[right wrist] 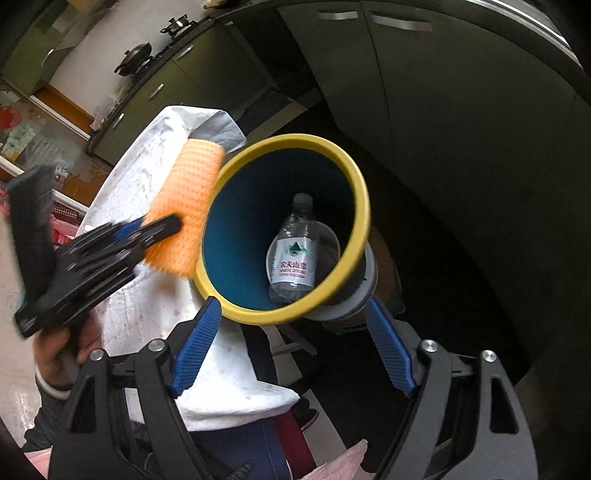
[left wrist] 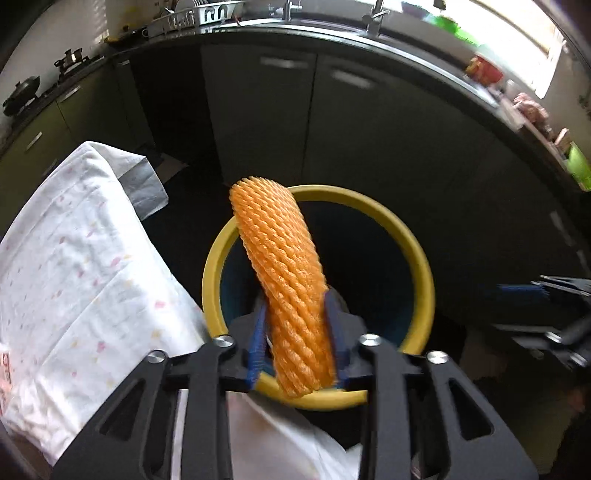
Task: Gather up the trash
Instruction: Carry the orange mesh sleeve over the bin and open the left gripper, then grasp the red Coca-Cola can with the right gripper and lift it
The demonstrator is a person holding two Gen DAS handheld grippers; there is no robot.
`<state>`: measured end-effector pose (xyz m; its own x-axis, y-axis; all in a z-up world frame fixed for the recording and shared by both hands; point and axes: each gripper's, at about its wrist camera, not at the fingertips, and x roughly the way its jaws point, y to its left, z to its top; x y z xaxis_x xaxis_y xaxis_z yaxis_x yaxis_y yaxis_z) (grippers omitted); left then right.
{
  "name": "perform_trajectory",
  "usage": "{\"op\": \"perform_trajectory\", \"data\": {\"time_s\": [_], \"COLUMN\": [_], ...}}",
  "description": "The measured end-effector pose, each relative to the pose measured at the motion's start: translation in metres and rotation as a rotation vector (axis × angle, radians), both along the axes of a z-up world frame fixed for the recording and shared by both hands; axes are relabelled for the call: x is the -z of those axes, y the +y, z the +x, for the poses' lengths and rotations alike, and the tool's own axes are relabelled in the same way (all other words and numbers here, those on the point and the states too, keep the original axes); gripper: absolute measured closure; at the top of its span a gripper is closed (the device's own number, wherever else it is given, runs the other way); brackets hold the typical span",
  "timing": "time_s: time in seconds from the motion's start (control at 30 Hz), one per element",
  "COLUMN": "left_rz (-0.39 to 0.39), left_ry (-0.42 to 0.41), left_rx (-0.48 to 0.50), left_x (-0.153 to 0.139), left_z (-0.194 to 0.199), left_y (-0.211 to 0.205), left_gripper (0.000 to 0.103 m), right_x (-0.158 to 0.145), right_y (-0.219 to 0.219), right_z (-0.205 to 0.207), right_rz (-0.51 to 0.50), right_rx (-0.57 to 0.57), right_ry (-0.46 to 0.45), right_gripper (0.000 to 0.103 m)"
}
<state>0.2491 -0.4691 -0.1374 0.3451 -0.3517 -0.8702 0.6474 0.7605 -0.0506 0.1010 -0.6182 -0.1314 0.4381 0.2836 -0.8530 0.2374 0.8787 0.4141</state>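
My left gripper [left wrist: 297, 325] is shut on an orange foam fruit net [left wrist: 284, 280] and holds it upright over the mouth of a trash bin with a yellow rim [left wrist: 424, 273] and a blue inside. In the right wrist view the same net [right wrist: 188, 206] sits just left of the bin rim [right wrist: 364, 206], held by the left gripper [right wrist: 162, 227]. A clear plastic water bottle [right wrist: 295, 251] and a clear cup [right wrist: 328, 240] lie inside the bin. My right gripper [right wrist: 295, 328] is open, its blue pads [right wrist: 195, 350] on either side of the bin's lower wall, empty.
A table edge under a white patterned cloth [left wrist: 74, 266] lies left of the bin. Dark kitchen cabinets [left wrist: 295, 110] and a counter with a dish rack [left wrist: 207, 14] stand behind. My right gripper shows blurred at the right edge [left wrist: 554, 314].
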Motion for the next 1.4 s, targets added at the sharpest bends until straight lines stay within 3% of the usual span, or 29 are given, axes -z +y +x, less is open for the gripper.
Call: {"op": "perform_trajectory", "data": {"time_s": [0.07, 0.2, 0.33, 0.5, 0.7, 0.93, 1.1, 1.3, 1.4], "left_rz": [0.009, -0.033, -0.108, -0.207, -0.237, -0.185, -0.125, -0.132, -0.124], "left_ry": [0.002, 0.001, -0.018, -0.142, -0.239, -0.296, -0.293, -0.243, -0.249], "left_rx": [-0.005, -0.003, -0.011, -0.051, -0.193, -0.444, -0.603, -0.685, -0.683], "left_x": [0.008, 0.002, -0.029, -0.092, -0.131, -0.123, -0.093, -0.062, -0.054], "left_z": [0.002, 0.001, -0.020, -0.072, -0.121, -0.167, -0.190, -0.200, -0.201], "left_y": [-0.005, 0.008, 0.039, 0.121, 0.248, 0.394, 0.476, 0.527, 0.531], "left_gripper": [0.043, 0.038, 0.036, 0.023, 0.012, 0.010, 0.009, 0.009, 0.009], "right_x": [0.000, 0.000, -0.002, -0.005, -0.021, -0.051, -0.076, -0.099, -0.099], "right_y": [-0.003, -0.007, 0.000, 0.023, 0.080, 0.192, 0.288, 0.392, 0.437], "right_z": [-0.002, -0.002, 0.000, 0.009, 0.033, 0.066, 0.087, 0.108, 0.116], "right_rz": [-0.003, -0.019, -0.037, -0.069, -0.111, -0.089, -0.064, -0.031, -0.034], "right_rx": [0.009, 0.024, 0.016, -0.028, -0.133, -0.366, -0.547, -0.705, -0.764], "right_ry": [0.002, 0.007, 0.019, 0.041, 0.036, 0.034, 0.051, 0.093, 0.132], "right_gripper": [0.026, 0.026, 0.026, 0.026, 0.026, 0.026, 0.026, 0.030, 0.032]}}
